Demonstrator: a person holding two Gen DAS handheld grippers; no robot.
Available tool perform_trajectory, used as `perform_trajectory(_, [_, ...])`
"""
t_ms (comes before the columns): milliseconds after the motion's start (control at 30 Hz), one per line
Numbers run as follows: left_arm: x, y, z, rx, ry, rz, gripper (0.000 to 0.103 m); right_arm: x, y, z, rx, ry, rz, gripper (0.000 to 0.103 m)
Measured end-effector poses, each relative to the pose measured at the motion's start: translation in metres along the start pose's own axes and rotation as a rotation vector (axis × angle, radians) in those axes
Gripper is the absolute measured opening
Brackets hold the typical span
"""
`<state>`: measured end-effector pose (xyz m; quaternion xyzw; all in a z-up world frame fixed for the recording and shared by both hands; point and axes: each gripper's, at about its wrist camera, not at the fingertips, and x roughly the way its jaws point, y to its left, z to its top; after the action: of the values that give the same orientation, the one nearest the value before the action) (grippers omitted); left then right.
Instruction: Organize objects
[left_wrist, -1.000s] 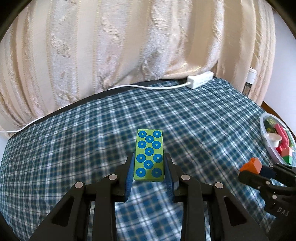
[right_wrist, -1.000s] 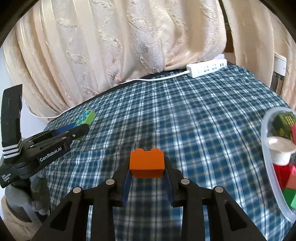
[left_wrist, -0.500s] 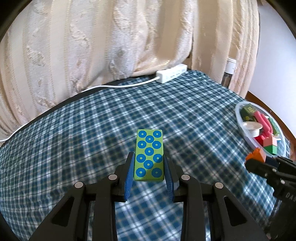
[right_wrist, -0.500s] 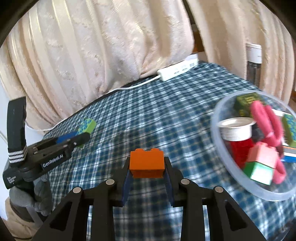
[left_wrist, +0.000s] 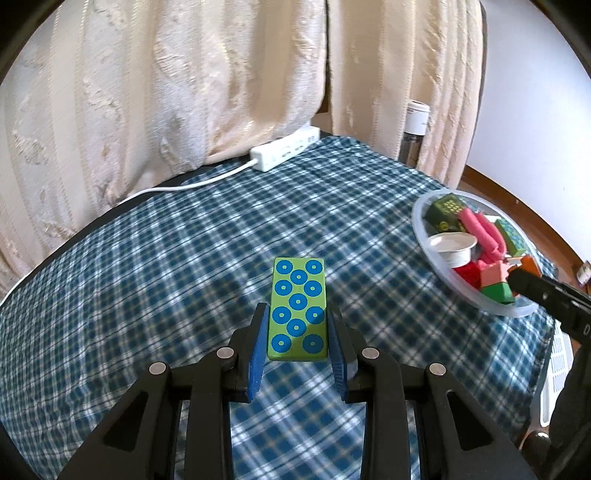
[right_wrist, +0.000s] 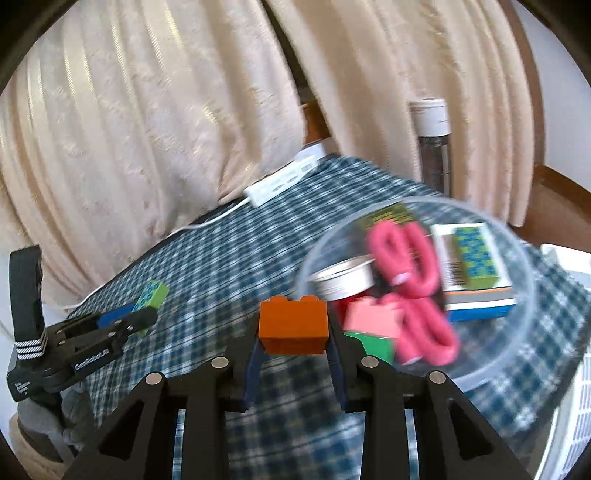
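Observation:
My left gripper (left_wrist: 297, 325) is shut on a green block with blue rings (left_wrist: 298, 308) and holds it above the checked blue cloth (left_wrist: 184, 258). My right gripper (right_wrist: 293, 332) is shut on an orange brick (right_wrist: 293, 326), held at the near left rim of a clear plastic bowl (right_wrist: 517, 347). The bowl also shows at the right of the left wrist view (left_wrist: 419, 225), with my right gripper (left_wrist: 524, 271) at its near rim. It holds a pink cord (right_wrist: 417, 258), a white-lidded cup (right_wrist: 341, 282), green and pink blocks and small boxes. The left gripper with its block (right_wrist: 151, 295) shows at left.
A white power strip (left_wrist: 284, 153) with its cable lies at the table's far edge, against cream curtains (left_wrist: 184, 92). A dark bottle with a white cap (right_wrist: 432, 147) stands behind the bowl. A white slatted crate (right_wrist: 576, 406) sits at the right edge.
Both grippers have swung right towards the bowl. The right gripper with the orange brick has come up to the bowl's rim. Both grips are unchanged.

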<state>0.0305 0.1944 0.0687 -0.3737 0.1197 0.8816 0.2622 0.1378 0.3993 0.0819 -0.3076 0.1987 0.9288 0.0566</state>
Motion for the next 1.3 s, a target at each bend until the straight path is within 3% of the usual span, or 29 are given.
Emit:
perform_trajectory(433, [0.004,-0.053,0.014,0.060,-0.005,-0.063,0.031,-0.012,-0.062,0.004,0.065,-0.022,-0.108,0.034])
perform_trajectory(667, [0.002,-0.070,0.019,0.078,-0.018,-0.081,0.031,-0.006,-0.073,0.002,0.042,-0.006,-0.144,0.034])
perform_trajectory(867, [0.003,-0.062,0.018,0.045,-0.008,-0.066,0.032,-0.002,-0.081,0.001,0.052,0.005,-0.133,0.034])
perform_trajectory(1000, [0.010,-0.047,0.012,0.006,0.020,-0.047,0.033,-0.001,-0.082,0.000,0.055,0.002,-0.130,0.048])
perform_trajectory(1133, [0.018,-0.033,0.005,-0.030,0.058,-0.034,0.034,-0.004,-0.080,0.001,0.050,-0.018,-0.137,0.051])
perform_trajectory(1200, [0.023,-0.029,0.003,-0.038,0.074,-0.037,0.039,-0.005,-0.079,0.002,0.051,-0.022,-0.134,0.051])
perform_trajectory(1267, [0.026,-0.029,0.001,-0.037,0.078,-0.044,0.056,-0.006,-0.078,0.002,0.050,-0.025,-0.132,0.051])
perform_trajectory(1300, [0.026,-0.030,0.000,-0.032,0.075,-0.047,0.058,-0.006,-0.077,0.003,0.049,-0.026,-0.131,0.051])
